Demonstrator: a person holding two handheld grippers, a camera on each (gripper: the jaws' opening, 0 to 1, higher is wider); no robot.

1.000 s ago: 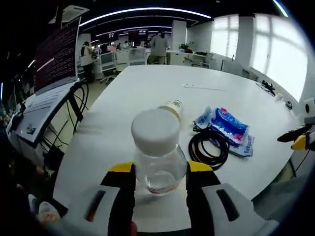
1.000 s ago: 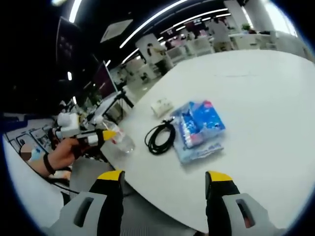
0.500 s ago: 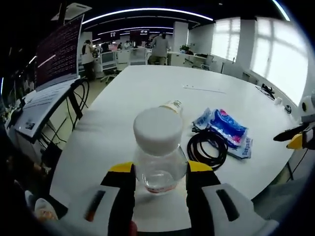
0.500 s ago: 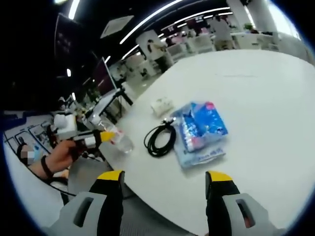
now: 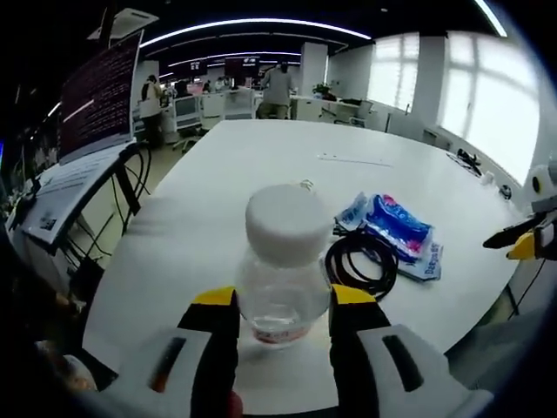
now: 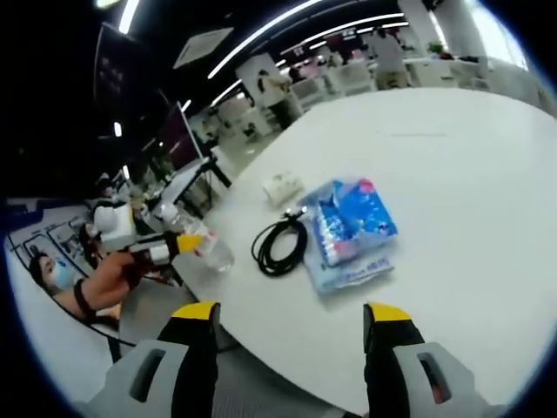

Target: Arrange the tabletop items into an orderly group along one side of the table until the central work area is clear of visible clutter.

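Left tongs (image 5: 283, 300) are clenching the clear bottle (image 5: 281, 266) near the desk (image 5: 261, 157) edge, and it's tipping a bit toward 12 o'clock versus a moment ago, drifting closer to the black cable (image 5: 361, 261) and blue packets (image 5: 396, 226) at 2 o'clock. Right tongs (image 6: 291, 318) are hanging released, holding nothing, so the grouping looks underway.

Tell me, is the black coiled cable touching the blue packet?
Touching: in the right gripper view, the cable lies against the blue packet's edge, no gap.

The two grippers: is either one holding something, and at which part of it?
The left gripper holds the clear bottle by its lower body, between its fingers. The right gripper is open and holds nothing.
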